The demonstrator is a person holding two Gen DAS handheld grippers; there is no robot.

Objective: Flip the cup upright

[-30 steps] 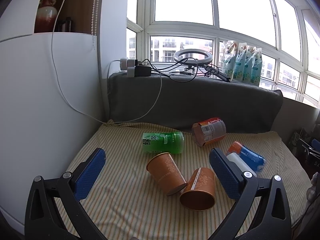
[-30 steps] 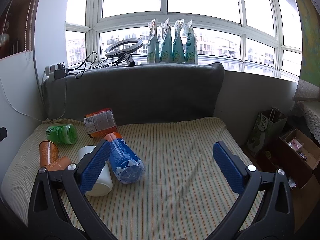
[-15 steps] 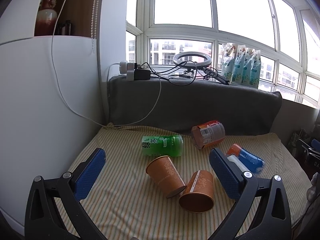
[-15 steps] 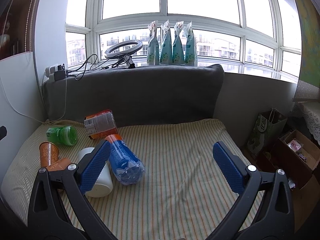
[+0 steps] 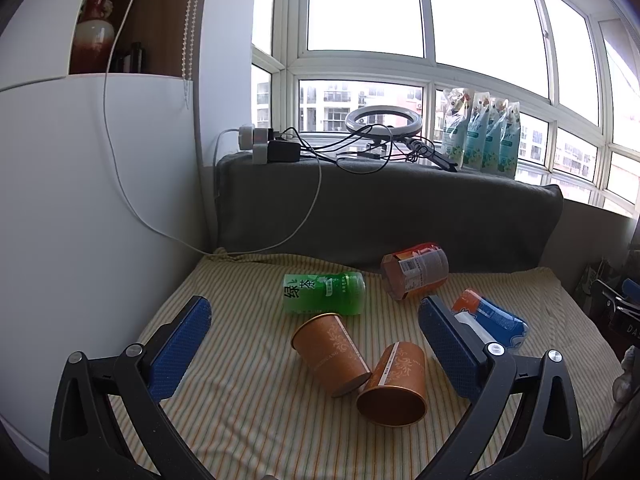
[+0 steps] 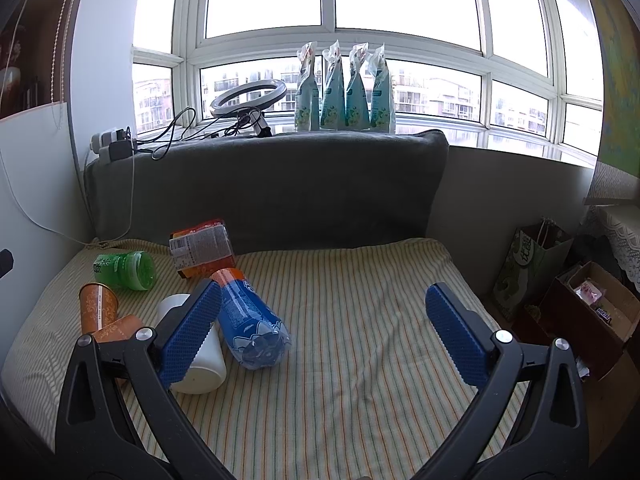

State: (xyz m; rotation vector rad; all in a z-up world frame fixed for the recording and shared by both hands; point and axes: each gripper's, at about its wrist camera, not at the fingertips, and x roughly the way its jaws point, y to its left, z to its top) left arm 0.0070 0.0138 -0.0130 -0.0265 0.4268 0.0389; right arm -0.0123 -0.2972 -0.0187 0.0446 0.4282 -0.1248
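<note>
With my left claw [image 5: 314,342] spread empty, I judge the near cup [image 5: 394,386] light and crushable, best pinched gently mid-wall.

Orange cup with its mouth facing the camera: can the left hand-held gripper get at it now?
Probably yes. The left hand-held gripper is open, and the orange cup lies ahead uncovered, though touching a second orange cup.

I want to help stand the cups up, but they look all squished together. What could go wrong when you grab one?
The two brown cups lie touching, so closing the open left gripper on one may knock or roll the other. The green bottle lies right behind them and could get bumped and roll. The striped cloth looks soft, so an upright cup might wobble and tip again.
</note>
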